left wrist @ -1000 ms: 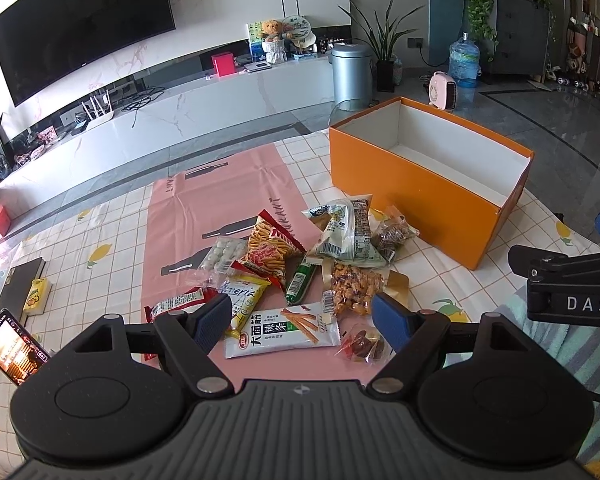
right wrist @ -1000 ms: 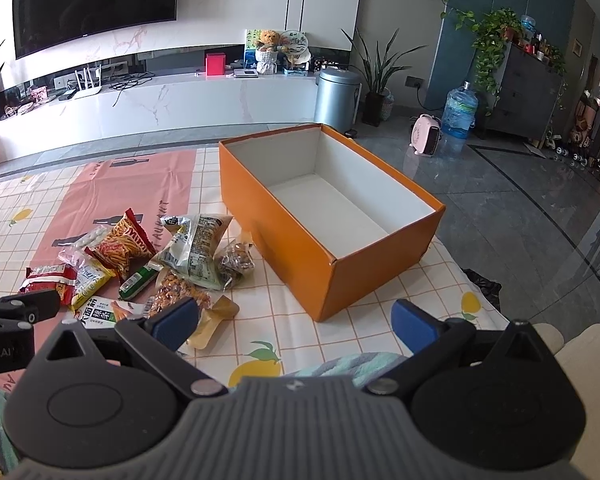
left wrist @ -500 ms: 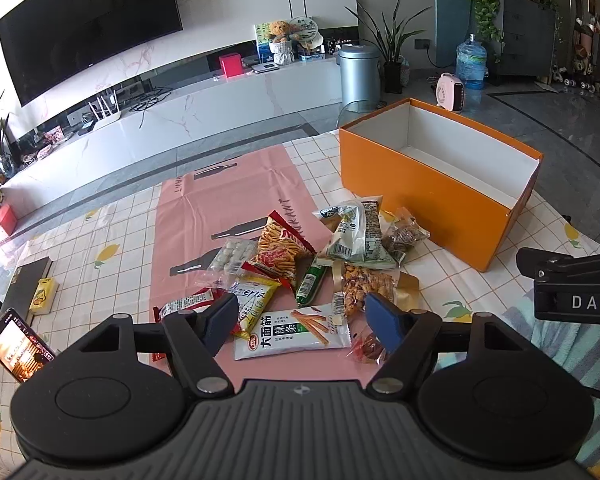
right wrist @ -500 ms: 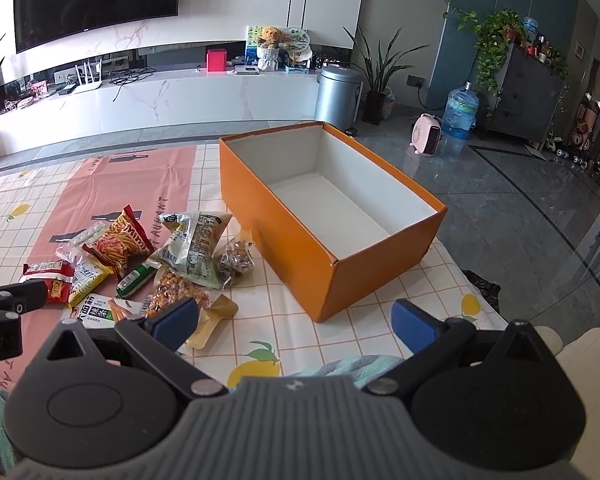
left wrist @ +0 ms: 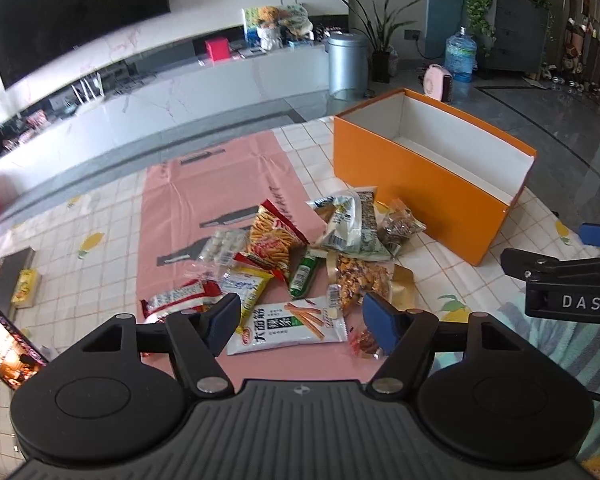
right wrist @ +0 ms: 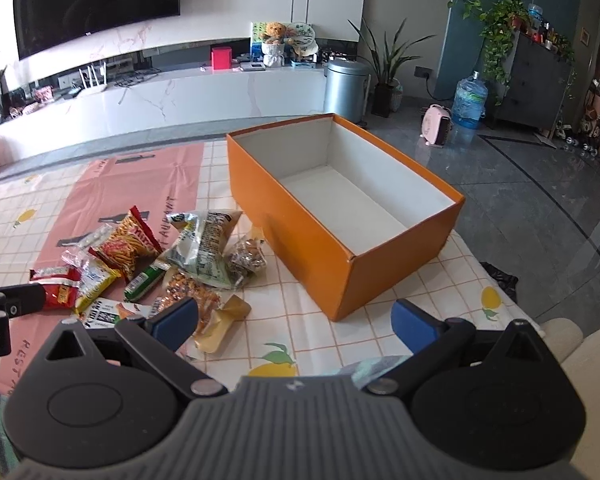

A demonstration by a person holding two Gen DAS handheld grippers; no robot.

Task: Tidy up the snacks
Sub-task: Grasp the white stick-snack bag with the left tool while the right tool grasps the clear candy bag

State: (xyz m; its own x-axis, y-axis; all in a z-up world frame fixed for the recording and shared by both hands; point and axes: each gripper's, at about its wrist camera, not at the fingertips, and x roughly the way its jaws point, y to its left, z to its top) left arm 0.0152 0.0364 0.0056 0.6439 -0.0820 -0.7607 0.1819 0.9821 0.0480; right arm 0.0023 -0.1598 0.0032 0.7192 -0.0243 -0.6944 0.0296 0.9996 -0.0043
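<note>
- Our left claw [left wrist: 300, 322] hangs over the snack pile [left wrist: 296, 264] mid-table, jaws closing with nothing between them yet; our right claw [right wrist: 294, 324] stands wide apart, empty.
- The white noodle-stick packet [left wrist: 288, 326] at the pile's near edge looks light, crinkly and slippery; we judge pinching its flat middle safest.
- Only the right wrist view shows the orange box [right wrist: 300, 216] floor bare, near the table's right edge.

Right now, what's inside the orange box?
Nothing shows inside the orange box: only its bare white floor and walls. The strip of floor behind its near wall is hidden. All snacks lie outside, left of it.
</note>
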